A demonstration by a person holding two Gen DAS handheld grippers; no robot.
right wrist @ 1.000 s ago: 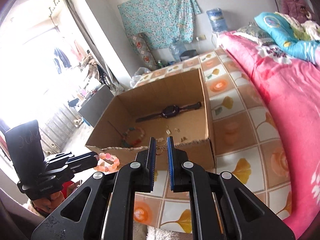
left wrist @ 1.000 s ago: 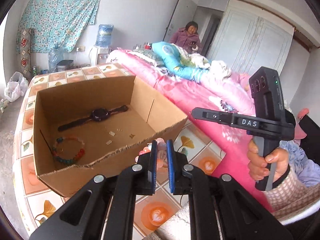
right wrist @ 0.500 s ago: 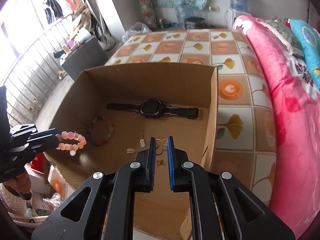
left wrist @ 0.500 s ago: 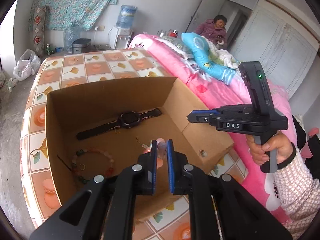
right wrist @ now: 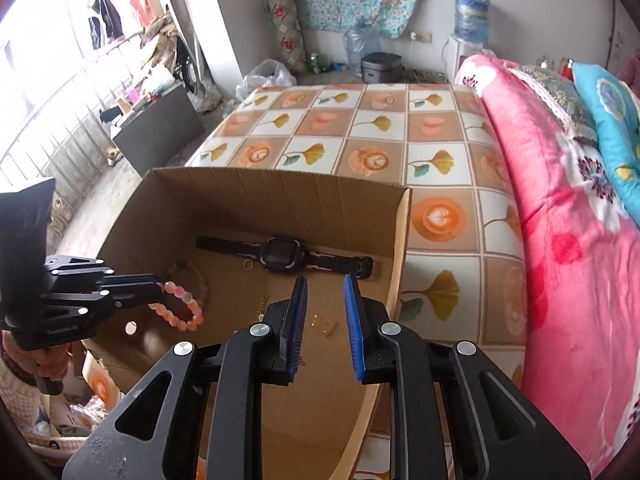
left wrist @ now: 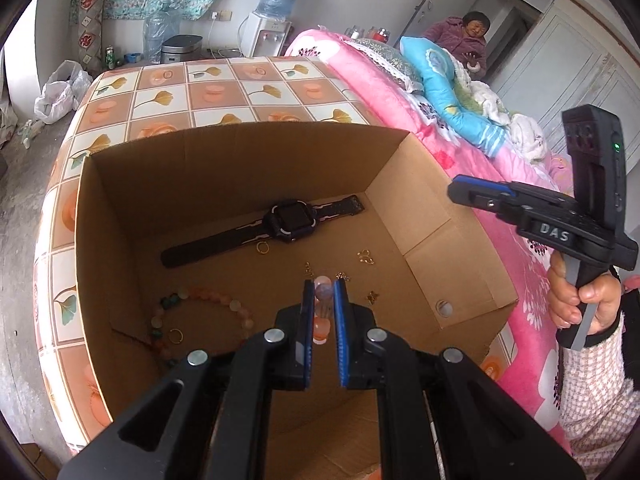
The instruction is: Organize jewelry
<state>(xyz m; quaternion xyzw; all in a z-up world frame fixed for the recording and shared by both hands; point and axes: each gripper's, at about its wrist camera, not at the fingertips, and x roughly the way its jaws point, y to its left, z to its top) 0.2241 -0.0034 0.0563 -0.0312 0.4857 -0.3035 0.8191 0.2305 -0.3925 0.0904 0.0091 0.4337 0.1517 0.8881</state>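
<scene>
Left gripper (left wrist: 322, 304) pinches a pink bead bracelet (right wrist: 180, 305), which hangs as a loop over the open cardboard box (left wrist: 240, 140). Right gripper (right wrist: 325, 300) is spread and holds nothing, poised above the box's right side. On the box floor lie a black watch (left wrist: 290, 220), a second bead bracelet (left wrist: 200, 312) and small gold pieces (left wrist: 366, 257). The held bracelet looks light and limp — smooth round beads likely to slip, so the grip is best taken across one bead, squarely between the pads.
</scene>
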